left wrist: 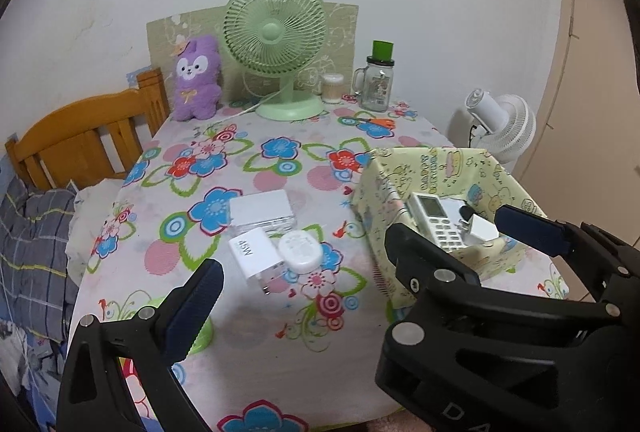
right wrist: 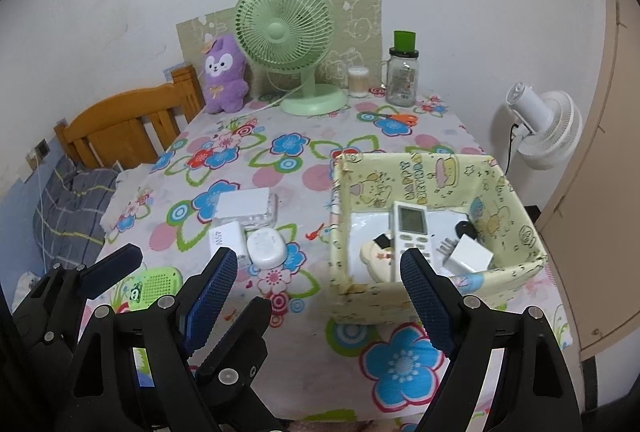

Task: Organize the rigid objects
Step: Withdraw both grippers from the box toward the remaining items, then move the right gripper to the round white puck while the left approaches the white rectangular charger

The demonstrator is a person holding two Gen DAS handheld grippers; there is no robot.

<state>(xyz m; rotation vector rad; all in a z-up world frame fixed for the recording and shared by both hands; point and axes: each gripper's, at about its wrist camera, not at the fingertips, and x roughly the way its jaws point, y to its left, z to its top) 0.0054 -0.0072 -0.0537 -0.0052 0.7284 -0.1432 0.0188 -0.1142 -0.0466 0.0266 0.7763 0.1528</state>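
Observation:
On the flowered tablecloth lie a white 45W charger (left wrist: 252, 252) (right wrist: 228, 238), a white oval case (left wrist: 300, 252) (right wrist: 266, 248) and a clear box with a white lid (left wrist: 264, 209) (right wrist: 248, 207). A green gadget (right wrist: 156, 288) lies nearer the front left. The yellow fabric basket (left wrist: 440, 167) (right wrist: 416, 167) on the right holds a remote (right wrist: 410, 228), a white plug (right wrist: 468, 256) and a cream item (right wrist: 376, 256). My left gripper (left wrist: 312, 272) hangs open and empty before the charger. My right gripper (right wrist: 318, 256) (left wrist: 448, 222) is open and empty at the basket's near left corner.
At the back stand a green fan (left wrist: 276, 43), a purple plush (left wrist: 196, 79), a swab pot (left wrist: 332, 87) and a glass jar mug (left wrist: 378, 83). Orange scissors (left wrist: 372, 121) lie near the jar. A wooden headboard (left wrist: 80, 135) is left, a white fan (left wrist: 500, 127) right.

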